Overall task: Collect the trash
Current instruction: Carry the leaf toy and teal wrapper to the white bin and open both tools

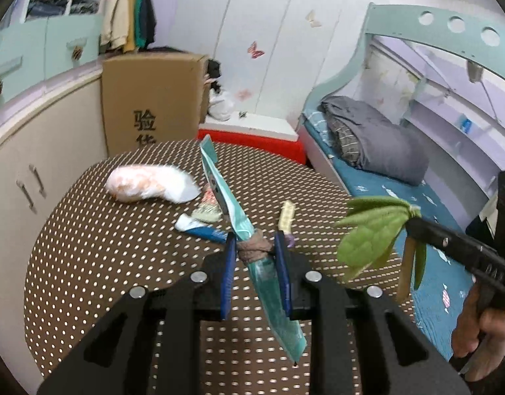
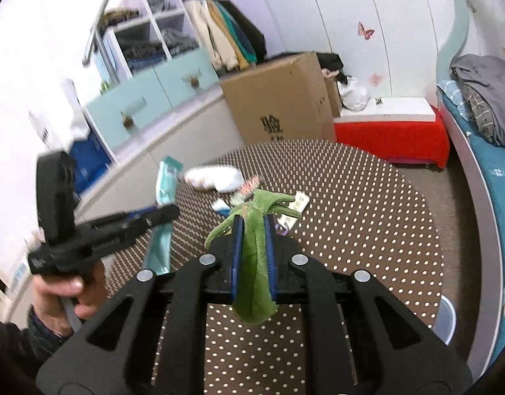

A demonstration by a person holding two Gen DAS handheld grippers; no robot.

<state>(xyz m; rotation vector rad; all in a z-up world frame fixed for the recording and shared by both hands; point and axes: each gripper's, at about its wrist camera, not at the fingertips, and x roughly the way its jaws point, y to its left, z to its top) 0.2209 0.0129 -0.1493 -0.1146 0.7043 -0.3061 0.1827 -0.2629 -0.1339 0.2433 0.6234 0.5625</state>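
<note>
Cardboard box (image 1: pixel 152 102) with printed character "验", lower character cut off.

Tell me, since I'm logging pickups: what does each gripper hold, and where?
Left gripper pinches the teal wrapper around its middle; right gripper clamps the green leaves along their length.

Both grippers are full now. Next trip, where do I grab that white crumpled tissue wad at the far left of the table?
Take the tissue wad across its narrow middle, coming from above. It lies flat and long on the table, with bare cloth on both long sides for the fingers.
</note>
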